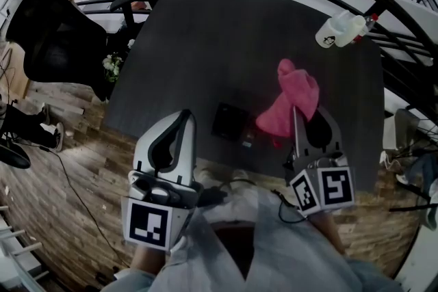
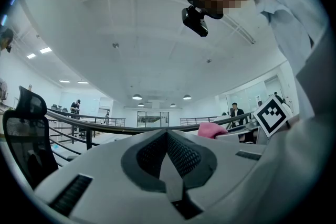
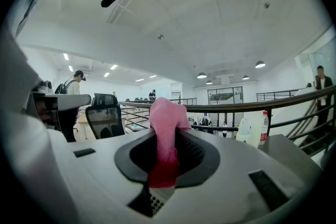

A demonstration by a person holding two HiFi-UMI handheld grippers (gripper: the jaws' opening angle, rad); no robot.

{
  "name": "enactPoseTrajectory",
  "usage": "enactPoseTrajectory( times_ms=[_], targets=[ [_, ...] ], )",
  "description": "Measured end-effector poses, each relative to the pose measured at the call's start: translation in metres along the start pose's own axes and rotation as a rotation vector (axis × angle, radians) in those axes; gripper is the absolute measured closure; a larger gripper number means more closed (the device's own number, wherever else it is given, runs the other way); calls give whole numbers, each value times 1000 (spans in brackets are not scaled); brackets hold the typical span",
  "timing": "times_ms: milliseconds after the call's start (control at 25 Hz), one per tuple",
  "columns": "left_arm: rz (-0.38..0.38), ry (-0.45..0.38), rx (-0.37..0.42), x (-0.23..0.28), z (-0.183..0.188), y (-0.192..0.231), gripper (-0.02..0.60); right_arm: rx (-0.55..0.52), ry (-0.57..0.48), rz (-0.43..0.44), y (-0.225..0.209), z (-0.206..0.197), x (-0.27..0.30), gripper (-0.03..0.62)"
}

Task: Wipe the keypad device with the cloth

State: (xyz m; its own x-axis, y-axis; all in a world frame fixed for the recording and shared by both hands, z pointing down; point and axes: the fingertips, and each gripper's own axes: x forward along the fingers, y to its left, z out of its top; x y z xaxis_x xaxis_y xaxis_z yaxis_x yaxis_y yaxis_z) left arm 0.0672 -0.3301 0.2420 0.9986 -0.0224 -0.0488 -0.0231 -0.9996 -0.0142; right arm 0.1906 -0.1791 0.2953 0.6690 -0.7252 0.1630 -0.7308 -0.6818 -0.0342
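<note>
1. Keypad device [image 1: 231, 121], a dark flat square, lies at lower centre of the head view on the grey table [image 1: 178, 44], between both tools, likely set there for wiping.
2. Pink cloth [image 1: 293, 100] bunches out of the right gripper [image 1: 295, 113], whose jaws are clamped on it, just right of the device.
3. Left gripper [image 1: 183, 118], at lower left, has its jaws pressed together on nothing.
4. Only the head view shows the device. The gripper views tilt up toward the ceiling and show how each pair of jaws stands.

On the keypad device [image 1: 230, 122] the keys cannot be told apart (too small). The cloth [image 1: 293, 100] has its end hidden between the 2 jaws of the right gripper [image 1: 309, 121].
</note>
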Motion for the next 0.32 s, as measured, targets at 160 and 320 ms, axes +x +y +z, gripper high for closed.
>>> enactPoseTrajectory(
  times_ms=[160, 320],
  targets=[
    [-11, 0, 1, 2, 0, -3, 578, 1, 4, -7, -3, -1, -2, 523],
    [-13, -2, -1, 3, 0, -3, 578, 0, 5, -9, -3, -2, -2, 523]
  ],
)
